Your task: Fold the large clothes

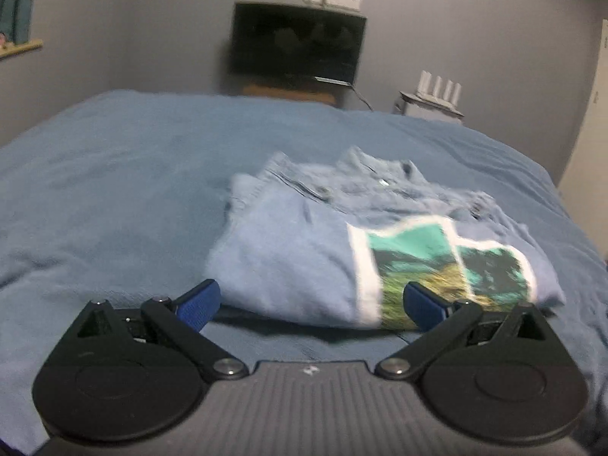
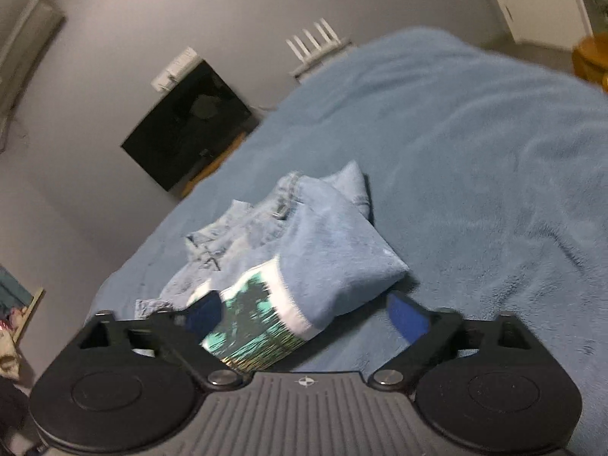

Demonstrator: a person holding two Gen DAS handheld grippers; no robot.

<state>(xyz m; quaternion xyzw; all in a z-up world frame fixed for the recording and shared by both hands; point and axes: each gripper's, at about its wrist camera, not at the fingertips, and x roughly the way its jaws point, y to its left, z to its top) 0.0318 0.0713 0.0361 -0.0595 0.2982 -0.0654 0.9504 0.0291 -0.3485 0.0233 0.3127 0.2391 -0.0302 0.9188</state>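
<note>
A folded light-blue sweatshirt (image 1: 288, 258) with a white-bordered green landscape print lies on the bed, on top of a folded pale denim garment (image 1: 380, 182). My left gripper (image 1: 309, 302) is open and empty, its blue-padded fingers just in front of the sweatshirt's near edge. In the right wrist view the sweatshirt (image 2: 334, 250) and denim (image 2: 228, 235) lie in a pile. My right gripper (image 2: 304, 315) is open, with the sweatshirt's printed near corner between its fingers, not clamped.
A blue fleece blanket (image 1: 114, 174) covers the whole bed (image 2: 494, 171). Beyond the far edge stand a dark TV (image 1: 296, 41) on a wooden stand and a white router (image 1: 437, 91) on a small cabinet. A door (image 1: 592, 114) is at right.
</note>
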